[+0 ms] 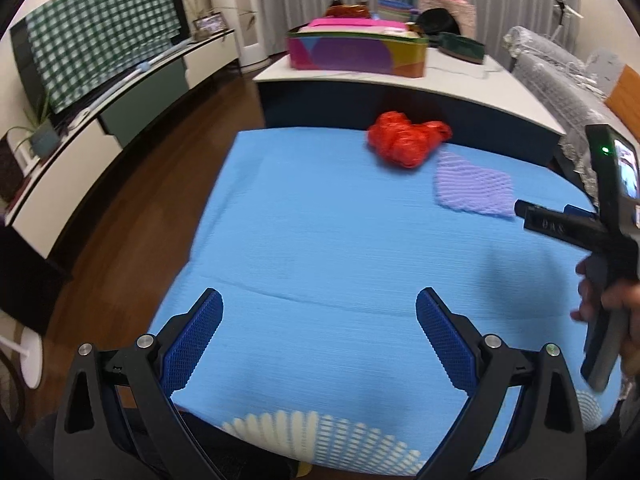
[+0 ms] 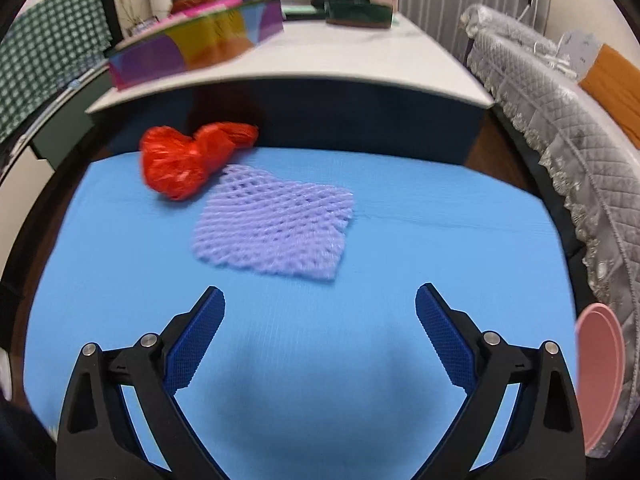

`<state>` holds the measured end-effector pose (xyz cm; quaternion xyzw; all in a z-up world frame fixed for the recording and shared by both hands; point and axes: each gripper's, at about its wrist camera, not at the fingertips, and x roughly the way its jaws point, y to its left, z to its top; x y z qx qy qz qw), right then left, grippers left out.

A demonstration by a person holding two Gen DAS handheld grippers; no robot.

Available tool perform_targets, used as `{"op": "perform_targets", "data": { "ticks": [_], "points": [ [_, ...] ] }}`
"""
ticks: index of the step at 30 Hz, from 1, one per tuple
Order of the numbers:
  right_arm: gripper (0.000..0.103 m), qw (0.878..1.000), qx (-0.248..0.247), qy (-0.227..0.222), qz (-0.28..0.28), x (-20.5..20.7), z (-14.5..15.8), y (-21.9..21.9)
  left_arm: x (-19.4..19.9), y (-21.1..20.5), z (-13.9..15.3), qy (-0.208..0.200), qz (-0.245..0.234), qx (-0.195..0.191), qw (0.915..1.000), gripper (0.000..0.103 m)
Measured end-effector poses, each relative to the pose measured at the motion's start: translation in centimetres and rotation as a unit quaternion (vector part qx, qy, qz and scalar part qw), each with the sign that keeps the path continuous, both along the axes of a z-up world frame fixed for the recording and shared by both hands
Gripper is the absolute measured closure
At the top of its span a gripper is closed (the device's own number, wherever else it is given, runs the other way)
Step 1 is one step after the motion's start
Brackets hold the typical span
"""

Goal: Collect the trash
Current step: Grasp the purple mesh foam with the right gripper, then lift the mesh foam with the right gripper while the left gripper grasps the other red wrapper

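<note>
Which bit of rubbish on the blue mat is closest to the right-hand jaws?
The flat lilac foam fruit net, lying straight ahead of the open right gripper. The crumpled red plastic bag sits farther back, toward the left.

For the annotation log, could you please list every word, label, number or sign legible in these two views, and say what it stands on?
None can be read with certainty.
Right gripper: pale marks on its black finger, too blurred to read.
Small screen on that gripper: lit picture, no legible text.
Colourful box: only colour patches, no words visible.
Red plastic bag and purple foam net: no print visible.
</note>
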<state>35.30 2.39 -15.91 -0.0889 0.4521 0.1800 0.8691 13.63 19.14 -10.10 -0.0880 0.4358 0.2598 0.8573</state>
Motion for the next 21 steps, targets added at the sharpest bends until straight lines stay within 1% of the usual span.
{"op": "perform_targets", "data": {
  "ticks": [2,4,5,6,7,8,9,10,11,12,13,15,19,21],
  "points": [
    [0.014,1.0,-0.002,0.008,-0.006,1.5,-1.0,0.7,0.0,0.9,-0.6,0.009,0.013,-0.003,0.9999,0.009],
    [0.023,1.0,-0.006,0.024,-0.018,3.2,-2.2,1.2,0.1,1.7,-1.3,0.021,0.018,-0.015,0.9995,0.009],
    [0.026,0.999,-0.001,0.039,-0.027,4.0,-2.9,1.3,0.2,2.0,-1.6,0.026,0.02,-0.019,0.9993,0.009],
    [0.034,0.998,0.002,0.048,-0.033,4.5,-3.3,1.3,0.3,2.1,-1.9,0.031,0.021,-0.022,0.999,0.009],
    [0.048,0.997,0.009,0.062,-0.04,5.0,-3.9,1.2,0.2,2.2,-2.1,0.033,0.023,-0.022,0.9989,0.009],
    [0.053,0.996,0.016,0.073,-0.038,5.2,-4.2,1.1,0.3,2.3,-2.2,0.036,0.023,-0.022,0.9988,0.009],
    [0.078,0.997,0.017,0.064,-0.034,5.0,-4.0,1.2,0.3,2.4,-2.3,0.037,0.024,-0.021,0.9988,0.009],
    [0.089,0.998,0.017,0.062,-0.016,4.9,-3.8,1.6,0.4,2.4,-2.3,0.037,0.026,-0.021,0.9987,0.009],
    [0.091,0.998,0.009,0.057,-0.002,4.5,-3.5,1.9,0.4,2.4,-2.2,0.036,0.027,-0.023,0.9987,0.009],
    [0.094,0.999,-0.015,0.042,0.006,3.9,-3.1,2.4,0.4,2.3,-2.2,0.035,0.027,-0.024,0.9987,0.009],
    [0.095,0.999,-0.021,0.035,0.011,3.4,-2.7,2.4,0.4,2.3,-2.1,0.034,0.027,-0.026,0.9987,0.009],
    [0.095,0.999,-0.013,0.029,0.012,2.3,-1.5,1.8,0.5,1.9,-2.0,0.031,0.023,-0.026,0.9989,0.009],
    [0.095,1.0,-0.004,0.016,0.002,-0.3,1.8,-1.3,0.8,1.0,-1.6,0.028,0.014,-0.014,0.9994,0.009],
    [0.095,1.0,-0.017,-0.005,0.003,-2.5,3.7,-3.7,0.9,0.5,-1.3,0.023,0.011,-0.013,0.9996,0.009]
  ]
}}
